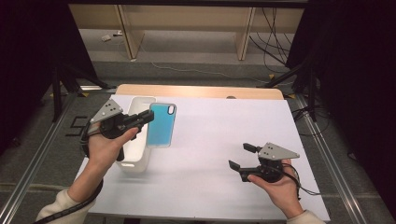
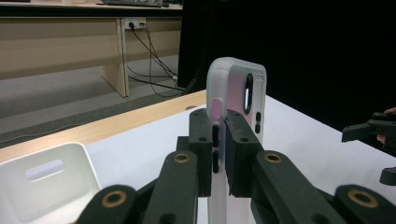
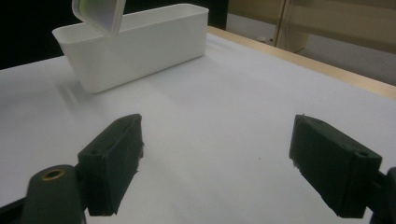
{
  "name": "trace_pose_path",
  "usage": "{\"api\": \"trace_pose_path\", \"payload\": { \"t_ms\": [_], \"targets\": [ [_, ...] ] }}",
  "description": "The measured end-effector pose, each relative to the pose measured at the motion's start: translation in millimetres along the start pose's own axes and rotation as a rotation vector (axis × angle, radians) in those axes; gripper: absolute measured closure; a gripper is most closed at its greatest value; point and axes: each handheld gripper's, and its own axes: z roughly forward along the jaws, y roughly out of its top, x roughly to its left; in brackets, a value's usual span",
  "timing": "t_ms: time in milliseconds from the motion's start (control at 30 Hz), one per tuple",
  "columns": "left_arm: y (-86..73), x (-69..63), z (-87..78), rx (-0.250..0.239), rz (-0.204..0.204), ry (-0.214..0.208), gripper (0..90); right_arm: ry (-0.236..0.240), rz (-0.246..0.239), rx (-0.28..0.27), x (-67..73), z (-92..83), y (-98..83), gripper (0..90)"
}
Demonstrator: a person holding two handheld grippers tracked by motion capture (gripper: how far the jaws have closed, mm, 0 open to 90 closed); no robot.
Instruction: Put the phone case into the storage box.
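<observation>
- The phone case (image 1: 161,125) sits clamped between the jaws of your left gripper (image 1: 148,116), pinched across its thin edge; from the high view its blue face is turned up toward the camera.
- In the left gripper view the case (image 2: 236,93) stands upright between the two pads, which press on its side by the button slots, with the camera cutout end at 12 o'clock.
- The case hangs off the table, just beside the white bin (image 1: 136,135), at the bin's 3 o'clock.
- Your left hand (image 1: 106,147) comes in from 7 o'clock and points the gripper toward 3 o'clock.
- Your right gripper (image 1: 242,158) has its jaws wide apart with nothing between them, low over the white table (image 1: 219,135) at 4 o'clock from the case, aimed toward 9 o'clock.
</observation>
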Motion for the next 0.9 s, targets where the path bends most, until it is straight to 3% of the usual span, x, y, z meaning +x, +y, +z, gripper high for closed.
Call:
{"api": "trace_pose_path", "payload": {
  "t_ms": [67, 500, 867, 900],
  "targets": [
    [0.8, 1.8, -0.8, -0.003, 0.001, 0.003, 82.3, -0.006, -0.017, -0.012, -1.1, 0.0, -0.4, 18.6],
    [4.1, 12.3, -6.3, -0.02, 0.003, 0.024, 82.3, -0.01, 0.001, -0.004, -1.2, -2.3, -2.2, 17.6],
    [6.9, 24.4, -13.5, -0.043, 0.004, 0.046, 82.3, -0.002, 0.008, -0.05, -2.7, -1.0, -4.6, 17.1],
    [7.2, 25.5, -14.2, -0.045, 0.004, 0.05, 82.3, -0.007, 0.002, -0.03, -2.5, -2.8, -4.6, 17.0]
  ]
}}
